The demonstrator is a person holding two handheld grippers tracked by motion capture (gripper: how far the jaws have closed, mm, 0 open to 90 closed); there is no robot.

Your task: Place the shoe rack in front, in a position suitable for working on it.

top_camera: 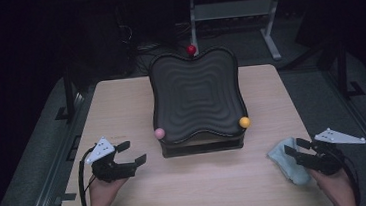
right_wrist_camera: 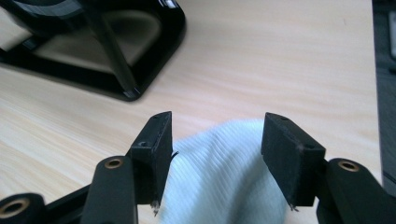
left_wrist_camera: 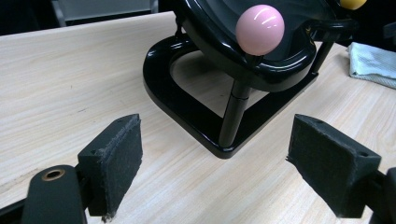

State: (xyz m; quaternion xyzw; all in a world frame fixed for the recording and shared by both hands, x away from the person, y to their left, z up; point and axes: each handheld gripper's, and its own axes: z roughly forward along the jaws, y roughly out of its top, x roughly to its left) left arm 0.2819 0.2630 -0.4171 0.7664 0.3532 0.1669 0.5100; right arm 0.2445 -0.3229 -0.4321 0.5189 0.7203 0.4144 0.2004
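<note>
Fingers (right_wrist_camera: 287, 156) spread, straddling ribbed pale cloth (right_wrist_camera: 219, 177); left gripper (left_wrist_camera: 219, 163) released near glossy black stand (left_wrist_camera: 187, 102).

Pale blue cloth (top_camera: 287, 159) (crumpled) on table (top_camera: 121, 103)

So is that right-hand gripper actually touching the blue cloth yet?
Cannot tell. In the right gripper view the open right gripper straddles the cloth; no contact or gap shows plainly.
</note>
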